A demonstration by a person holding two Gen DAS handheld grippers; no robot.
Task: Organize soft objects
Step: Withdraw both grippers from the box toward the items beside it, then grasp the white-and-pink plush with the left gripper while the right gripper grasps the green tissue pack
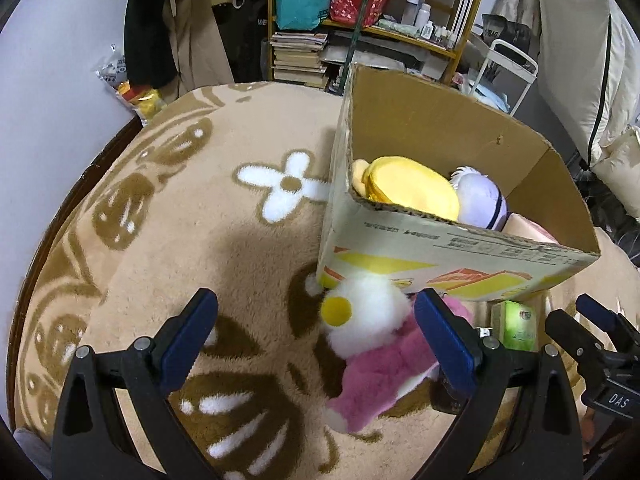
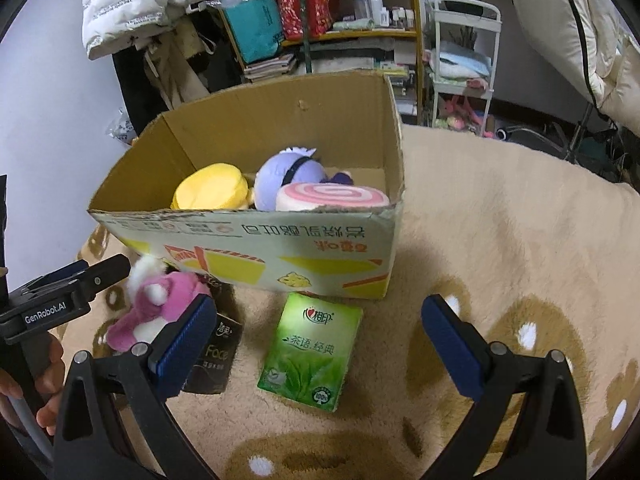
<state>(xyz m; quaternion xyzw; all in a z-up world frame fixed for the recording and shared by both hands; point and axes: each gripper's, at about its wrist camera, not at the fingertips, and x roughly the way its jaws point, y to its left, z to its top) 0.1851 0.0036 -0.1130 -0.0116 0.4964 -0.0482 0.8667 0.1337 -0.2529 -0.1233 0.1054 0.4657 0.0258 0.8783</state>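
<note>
Claws (image 1: 316, 336) gape; box (image 2: 256, 248) holds plush toys (image 2: 288, 184)

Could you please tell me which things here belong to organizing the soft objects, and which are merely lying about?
Belong to the job:
pink and white plush toy
open cardboard box
yellow plush
lilac plush
pink swirl cushion

Lying about:
green tissue pack
black carton

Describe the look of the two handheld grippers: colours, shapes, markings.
Both are black plastic clamps. The left gripper has two curved arms with silver pivot bolts, ending in ribbed blue pads. The right gripper is the same build. White lettering shows on the bodies: "GenRobot.AI" on the left one's side, seen from the right wrist, and "DAS" on the right one, seen from the left wrist.
</note>
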